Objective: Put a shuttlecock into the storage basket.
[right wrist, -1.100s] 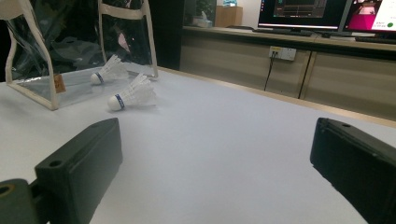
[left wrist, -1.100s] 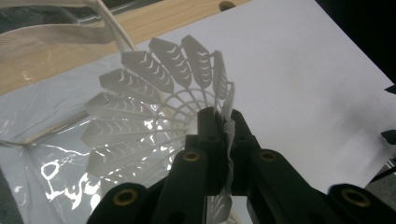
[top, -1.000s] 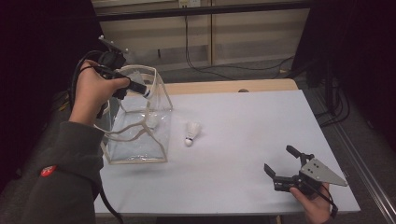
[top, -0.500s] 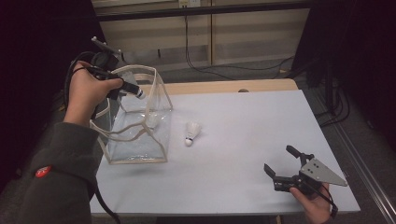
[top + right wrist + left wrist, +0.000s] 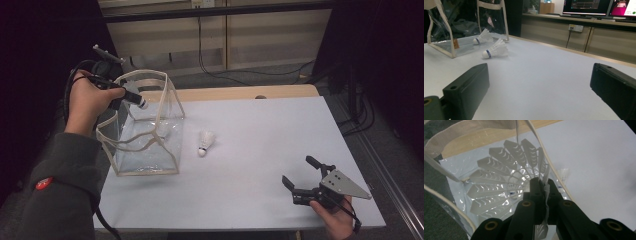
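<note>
My left gripper [image 5: 131, 96] is above the open top of a clear plastic bag with beige trim [image 5: 150, 150]. It is shut on a feather of a white shuttlecock [image 5: 506, 182], which hangs over the bag's mouth with its cork [image 5: 142, 104] pointing right. A second shuttlecock [image 5: 204, 143] lies on the white table just right of the bag. In the right gripper view a further shuttlecock [image 5: 482, 36] looks to lie inside the bag [image 5: 451, 42]. My right gripper [image 5: 298, 171] rests open near the table's front right corner, with nothing between its jaws.
The white table [image 5: 260, 130] has a wooden strip along its far edge. Beyond it stand cabinets with hanging cables [image 5: 200, 45]. Monitors [image 5: 586, 6] sit on a counter in the right gripper view. The bag's loose handles [image 5: 150, 137] droop into it.
My left hand has drifted to the left with the shuttlecock still pinched, staying over the bag's mouth. The right gripper has not moved.
</note>
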Demonstrator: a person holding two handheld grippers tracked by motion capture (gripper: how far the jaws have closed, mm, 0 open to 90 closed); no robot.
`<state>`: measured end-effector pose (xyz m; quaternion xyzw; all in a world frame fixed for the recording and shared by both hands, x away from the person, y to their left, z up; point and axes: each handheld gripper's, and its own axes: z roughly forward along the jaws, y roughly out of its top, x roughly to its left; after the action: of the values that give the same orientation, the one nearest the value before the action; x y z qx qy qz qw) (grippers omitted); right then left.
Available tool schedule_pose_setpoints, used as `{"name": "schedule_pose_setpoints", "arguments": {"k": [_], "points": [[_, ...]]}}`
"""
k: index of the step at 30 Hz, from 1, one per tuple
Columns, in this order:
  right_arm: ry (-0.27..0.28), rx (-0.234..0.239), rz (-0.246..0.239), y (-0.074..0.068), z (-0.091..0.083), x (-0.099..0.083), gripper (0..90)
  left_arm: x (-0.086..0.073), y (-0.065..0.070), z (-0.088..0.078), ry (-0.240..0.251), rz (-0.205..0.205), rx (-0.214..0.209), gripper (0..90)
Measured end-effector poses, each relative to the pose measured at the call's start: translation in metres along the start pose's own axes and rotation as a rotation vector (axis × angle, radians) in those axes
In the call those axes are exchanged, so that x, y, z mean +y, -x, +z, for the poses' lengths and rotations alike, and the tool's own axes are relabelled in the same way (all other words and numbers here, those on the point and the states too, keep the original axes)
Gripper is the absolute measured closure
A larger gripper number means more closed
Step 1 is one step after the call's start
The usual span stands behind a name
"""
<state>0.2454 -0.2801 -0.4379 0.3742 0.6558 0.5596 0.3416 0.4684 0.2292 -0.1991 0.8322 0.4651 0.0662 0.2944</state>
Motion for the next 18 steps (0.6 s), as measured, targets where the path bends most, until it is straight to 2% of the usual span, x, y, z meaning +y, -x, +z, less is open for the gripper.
{"name": "schedule_pose_setpoints", "arguments": {"k": [6,18], "points": [[0.0,0.001,0.0,0.0,0.0007,-0.0005,2.3,-0.002,-0.0037,0.0028,0.008,-0.012,0.008,87.7],[-0.002,0.002,-0.001,0.0003,0.0023,-0.0009,2.3,-0.001,-0.0096,0.0059,0.0,-0.006,0.021,87.6]]}}
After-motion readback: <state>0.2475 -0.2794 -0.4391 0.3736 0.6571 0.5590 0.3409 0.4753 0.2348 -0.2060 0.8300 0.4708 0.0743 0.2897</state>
